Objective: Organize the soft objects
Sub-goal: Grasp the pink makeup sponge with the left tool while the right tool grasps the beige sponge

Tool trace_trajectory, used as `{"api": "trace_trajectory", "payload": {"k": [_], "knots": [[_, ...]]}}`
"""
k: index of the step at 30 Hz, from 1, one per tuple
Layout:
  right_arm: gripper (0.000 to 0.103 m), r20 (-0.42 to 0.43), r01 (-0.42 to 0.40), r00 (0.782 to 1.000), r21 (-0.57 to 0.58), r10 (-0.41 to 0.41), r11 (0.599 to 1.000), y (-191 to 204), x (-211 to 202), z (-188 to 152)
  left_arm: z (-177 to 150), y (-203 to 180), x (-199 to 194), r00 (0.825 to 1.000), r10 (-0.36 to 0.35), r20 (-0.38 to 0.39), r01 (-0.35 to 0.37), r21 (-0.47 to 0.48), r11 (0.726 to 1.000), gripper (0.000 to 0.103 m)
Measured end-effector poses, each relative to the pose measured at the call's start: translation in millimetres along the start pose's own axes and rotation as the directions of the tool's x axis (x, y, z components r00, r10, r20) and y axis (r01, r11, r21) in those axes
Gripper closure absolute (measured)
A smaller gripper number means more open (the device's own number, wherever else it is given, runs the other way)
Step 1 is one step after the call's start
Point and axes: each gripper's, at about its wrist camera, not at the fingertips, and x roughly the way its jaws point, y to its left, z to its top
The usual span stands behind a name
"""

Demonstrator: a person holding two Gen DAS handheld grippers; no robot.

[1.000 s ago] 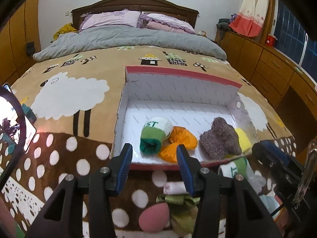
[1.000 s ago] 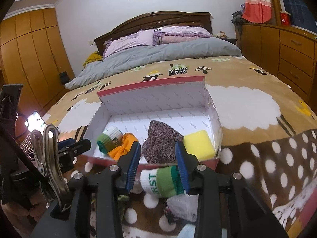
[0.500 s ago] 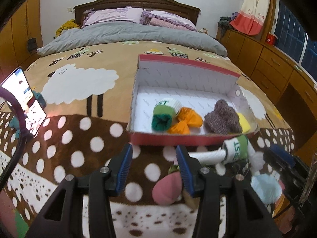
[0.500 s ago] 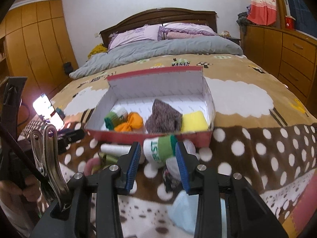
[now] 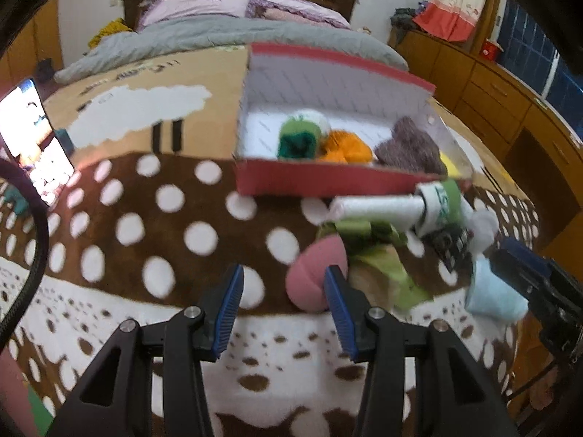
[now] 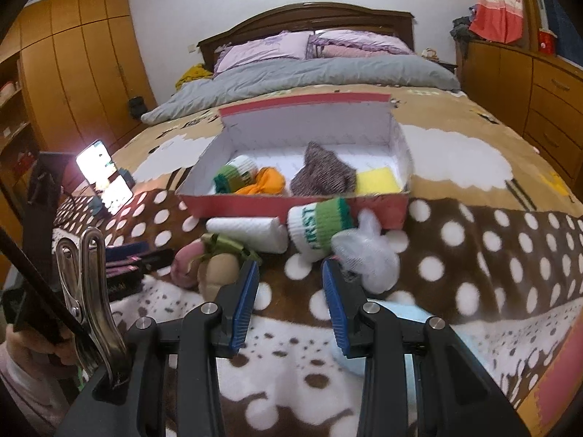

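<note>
A red shoebox (image 5: pixel 328 182) (image 6: pixel 291 207) lies open on the bed. Inside sit a green-and-white rolled sock (image 5: pixel 300 134), an orange cloth (image 5: pixel 346 145), a brown knit piece (image 6: pixel 322 174) and a yellow sponge (image 6: pixel 377 180). Loose before the box lie a white roll (image 6: pixel 247 231), a white-and-green sock (image 6: pixel 317 222), a white mesh puff (image 6: pixel 368 251), a pink sponge (image 5: pixel 313 276), a beige plush with green ribbon (image 6: pixel 218 269) and a light blue item (image 5: pixel 495 298). My left gripper (image 5: pixel 282 302) is open and empty, the pink sponge just beyond its right finger. My right gripper (image 6: pixel 290 291) is open and empty, short of the sock.
A lit phone (image 6: pixel 104 174) stands on a holder at the left of the sheep-pattern blanket (image 6: pixel 473 240). A metal clip (image 6: pixel 87 284) on a black stand rises at the near left. Pillows and a grey duvet (image 6: pixel 309 73) lie at the bed's head; wooden drawers (image 6: pixel 546 102) line the right wall.
Both grippers have drawn back from the box toward the near edge of the bed and dipped lower. The box now looks farther off and the loose pile shows in full.
</note>
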Motion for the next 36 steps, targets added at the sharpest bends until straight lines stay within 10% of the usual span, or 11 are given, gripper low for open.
{"api": "trace_trajectory", "payload": {"k": [14, 20, 36], "knots": [[0.065, -0.058, -0.036, 0.998, -0.007, 0.035, 0.999, 17.2, 17.9, -3.0, -6.3, -3.6, 14.3, 0.990, -0.143, -0.018, 0.143, 0.005, 0.990, 0.056], [0.065, -0.069, -0.039, 0.997, -0.017, 0.037, 0.999, 22.4, 21.9, -2.8, -6.7, -5.3, 16.3, 0.993, -0.119, 0.000, 0.119, 0.028, 0.992, 0.071], [0.065, -0.134, -0.093, 0.988, -0.083, 0.082, 0.992, 53.1, 58.1, -5.4, -3.7, 27.5, -5.1, 0.997, -0.041, 0.058, 0.043, -0.035, 0.998, 0.071]]}}
